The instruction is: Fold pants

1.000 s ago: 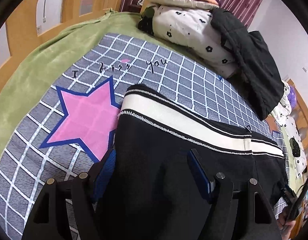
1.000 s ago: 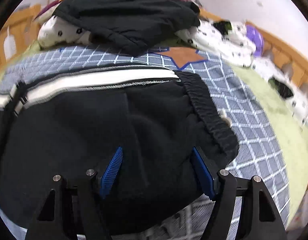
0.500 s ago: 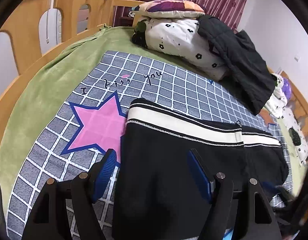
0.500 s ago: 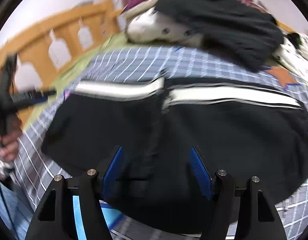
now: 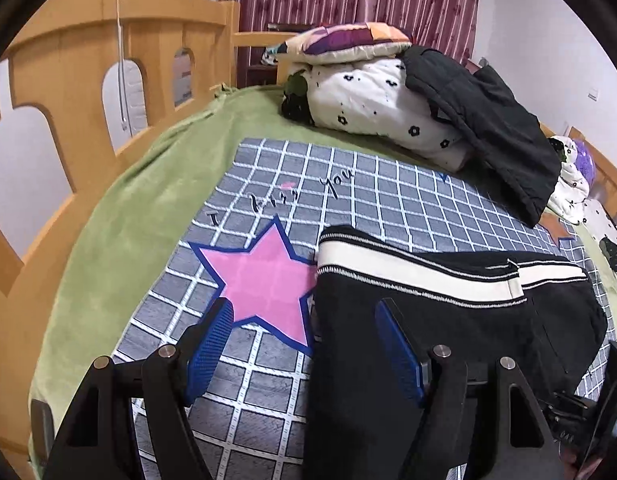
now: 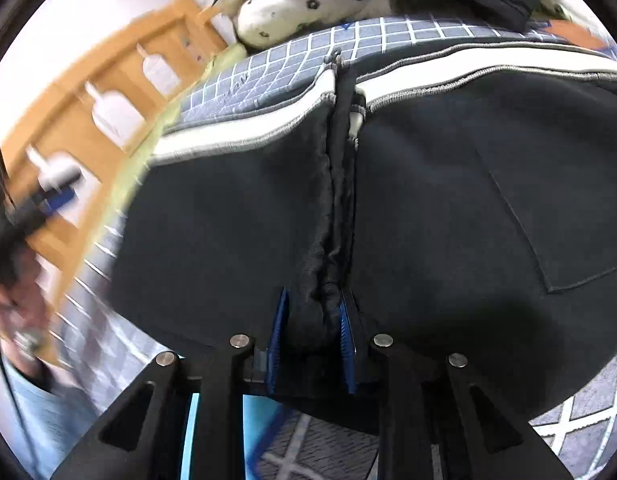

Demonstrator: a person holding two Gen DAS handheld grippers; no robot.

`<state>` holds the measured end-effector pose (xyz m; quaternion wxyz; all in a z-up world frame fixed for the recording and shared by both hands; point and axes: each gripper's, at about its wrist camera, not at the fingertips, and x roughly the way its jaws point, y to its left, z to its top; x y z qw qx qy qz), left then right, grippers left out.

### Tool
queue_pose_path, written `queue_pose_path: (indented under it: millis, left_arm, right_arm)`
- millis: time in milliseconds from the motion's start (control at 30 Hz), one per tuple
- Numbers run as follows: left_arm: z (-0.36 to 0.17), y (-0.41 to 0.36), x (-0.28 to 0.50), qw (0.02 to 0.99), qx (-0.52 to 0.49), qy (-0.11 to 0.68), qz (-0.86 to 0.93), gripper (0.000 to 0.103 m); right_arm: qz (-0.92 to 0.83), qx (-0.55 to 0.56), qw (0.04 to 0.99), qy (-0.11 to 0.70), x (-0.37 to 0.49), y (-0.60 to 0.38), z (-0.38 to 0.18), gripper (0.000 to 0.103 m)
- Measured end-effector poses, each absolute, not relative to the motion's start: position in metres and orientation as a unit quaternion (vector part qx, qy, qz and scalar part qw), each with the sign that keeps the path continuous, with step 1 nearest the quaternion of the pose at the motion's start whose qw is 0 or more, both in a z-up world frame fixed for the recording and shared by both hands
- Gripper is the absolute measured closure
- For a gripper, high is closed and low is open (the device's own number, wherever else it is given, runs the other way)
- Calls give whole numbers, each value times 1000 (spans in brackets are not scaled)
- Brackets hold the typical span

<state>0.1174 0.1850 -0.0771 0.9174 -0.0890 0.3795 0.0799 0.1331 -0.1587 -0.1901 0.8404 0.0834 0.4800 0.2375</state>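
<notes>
Left tool (image 5: 304,344) is spread wide over the checked blanket (image 5: 348,184) on the bed, nothing pinched; the black pants (image 5: 448,312) lie under its right finger only. Right tool (image 6: 311,336) is closing, blue ribbed pads squeezing a bunched fleecy fold at the pants' near edge. White stripe trims their far side.

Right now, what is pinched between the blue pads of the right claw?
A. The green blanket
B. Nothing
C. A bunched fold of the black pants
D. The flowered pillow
C: in the right wrist view the right claw is closing on a bunched ridge of the black pants.
</notes>
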Motion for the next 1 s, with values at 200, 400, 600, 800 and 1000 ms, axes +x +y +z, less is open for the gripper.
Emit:
queue_pose_path:
  millis: [200, 400, 600, 800, 1000]
  left_arm:
    - [-88, 181, 119, 910, -101, 397, 68, 32]
    - [-109, 174, 127, 892, -133, 430, 36, 32]
    - [-142, 158, 117, 874, -132, 468, 23, 32]
    - [-163, 135, 116, 866, -69, 492, 48, 33]
    - [-155, 140, 124, 866, -98, 488, 52, 32]
  right_arm:
    - [215, 6, 851, 479, 116, -146, -160, 56]
    - [159, -31, 902, 400, 120, -173, -107, 48]
    - [112, -73, 928, 348, 133, -189, -84, 48]
    - [116, -79, 889, 435, 166, -190, -154, 48]
    - [86, -131, 880, 448, 172, -169, -173, 48]
